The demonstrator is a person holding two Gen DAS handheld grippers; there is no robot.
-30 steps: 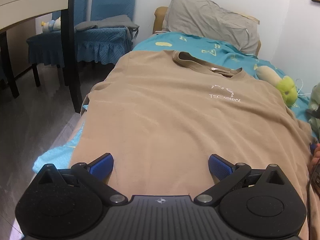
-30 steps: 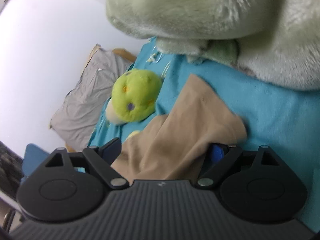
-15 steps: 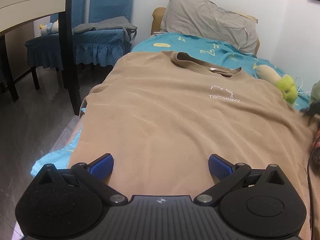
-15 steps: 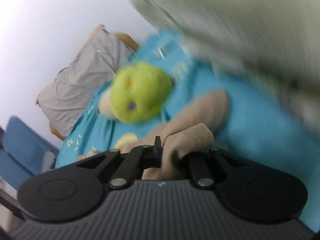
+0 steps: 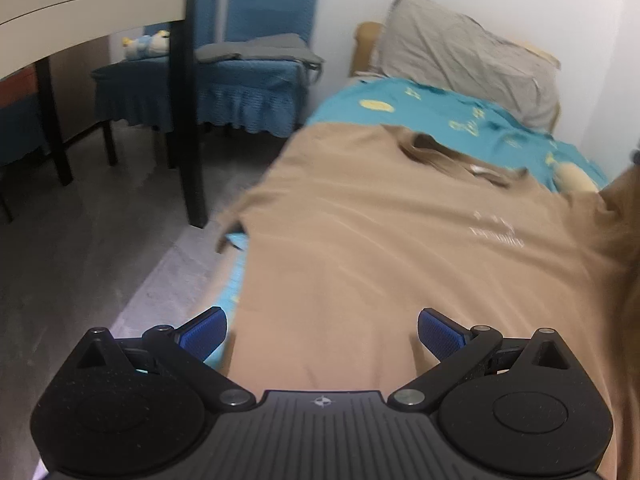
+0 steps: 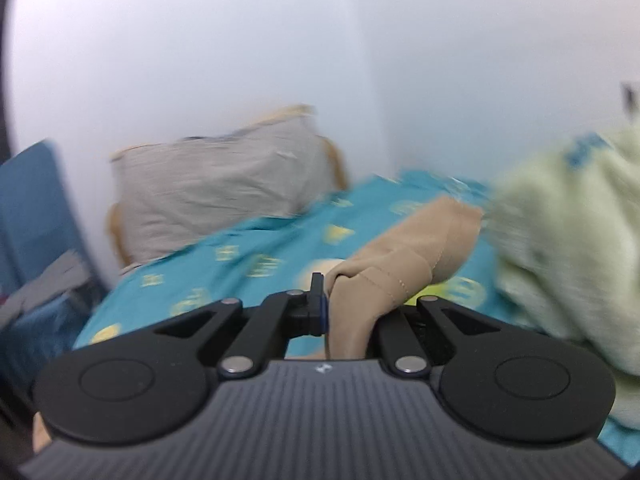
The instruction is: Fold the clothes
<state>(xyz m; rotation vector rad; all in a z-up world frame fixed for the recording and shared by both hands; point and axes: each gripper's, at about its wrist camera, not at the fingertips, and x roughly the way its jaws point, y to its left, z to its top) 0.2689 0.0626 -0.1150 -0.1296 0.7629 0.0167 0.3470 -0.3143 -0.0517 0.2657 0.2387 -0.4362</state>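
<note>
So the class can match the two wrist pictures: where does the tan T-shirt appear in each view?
Left wrist: tan T-shirt spread flat across the bed, filling the centre.
Right wrist: only a bunched piece shows, centre, clamped in the right gripper.
Shared landmark: the grey pillow against the wall.

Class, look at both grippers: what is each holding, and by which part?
The right gripper pinches the tan T-shirt by its sleeve hem. The left gripper holds nothing.

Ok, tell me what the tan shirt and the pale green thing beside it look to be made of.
Tan shirt: soft matte knit, probably cotton jersey; it drapes in shallow ripples, and the sleeve pinched in the right gripper shows a stitched hem. Pale green thing: fuzzy, likely fleece or plush; motion blur leaves it uncertain.
</note>
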